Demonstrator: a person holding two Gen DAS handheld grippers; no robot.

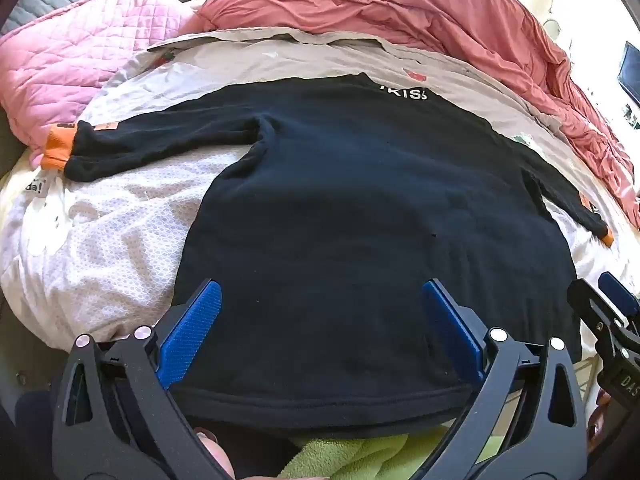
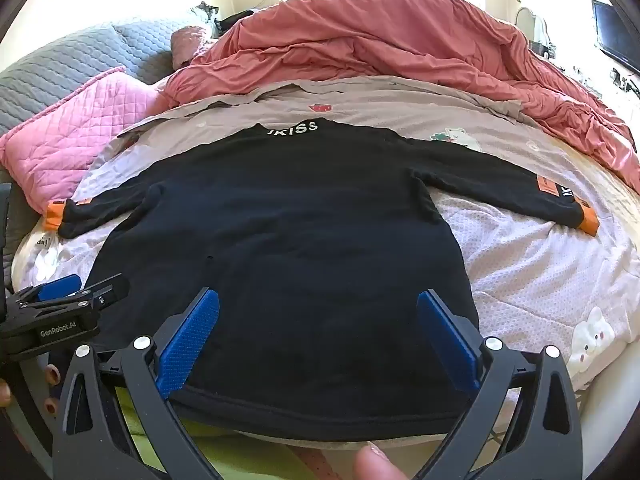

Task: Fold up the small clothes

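A dark navy sweater (image 1: 340,208) lies flat and spread out on the bed (image 2: 540,272), neck away from the cameras with white lettering at the collar, hem nearest. Its 2 sleeves stretch out to either side, the left sleeve (image 1: 160,140) and the right sleeve (image 2: 520,192), each ending in an orange cuff.

Both tools hover over the hem end, side by side. The left gripper (image 1: 320,300) has its jaws released, spread wide with only sweater fabric showing below them, nothing pinched. The right gripper (image 2: 318,308) is likewise released and empty.

Beyond the garment sits a pink quilted pillow (image 2: 80,128) to the left and a rumpled coral duvet (image 2: 400,40) at the far side.

No fold looks made yet, so this reads as the start: garment laid out, first fold pending. The next move likely calls for each tool to reach a sleeve or side edge, clench on it, and carry it across the body without dragging the rest.
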